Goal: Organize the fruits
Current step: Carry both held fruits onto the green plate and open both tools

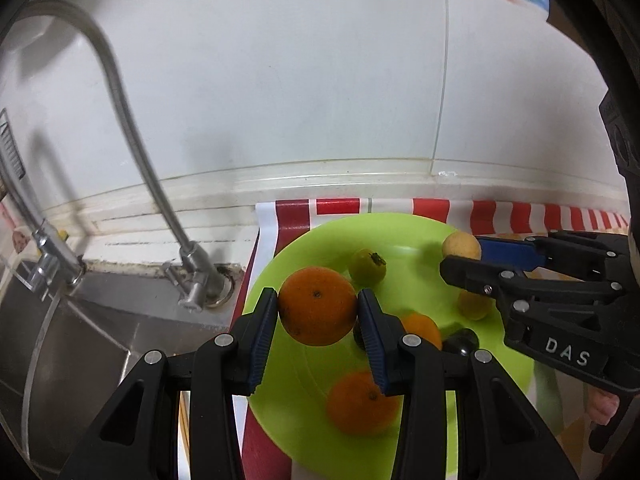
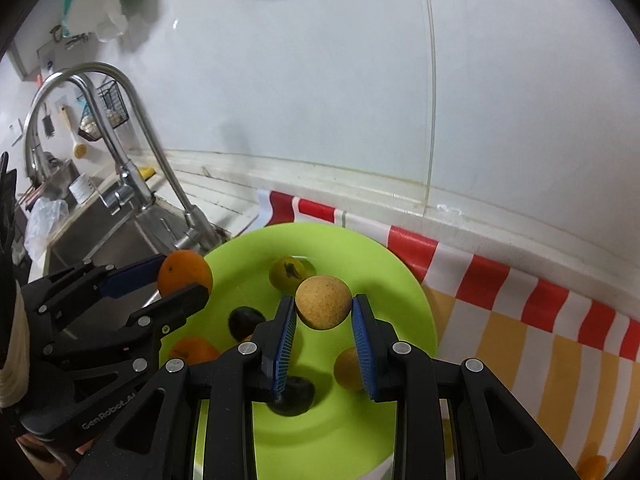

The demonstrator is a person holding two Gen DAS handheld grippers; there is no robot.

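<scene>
Both tools are loaded above the green plate (image 1: 280,408) — the left tool (image 1: 318,312) clamps an orange (image 1: 317,306), the right tool (image 2: 324,308) pinches a tan round fruit (image 2: 323,302). Two oranges, a green fruit (image 1: 366,266) and dark fruits lie on the plate, so sorting looks midway at best — destinations aren't visible.

A curved steel faucet (image 2: 132,140) rises beside a stainless sink (image 2: 116,240) at the left. A white wall (image 1: 300,80) runs behind. A red, white and yellow striped cloth (image 2: 520,320) covers the tabletop. A wire basket (image 2: 106,110) hangs on the far wall.
</scene>
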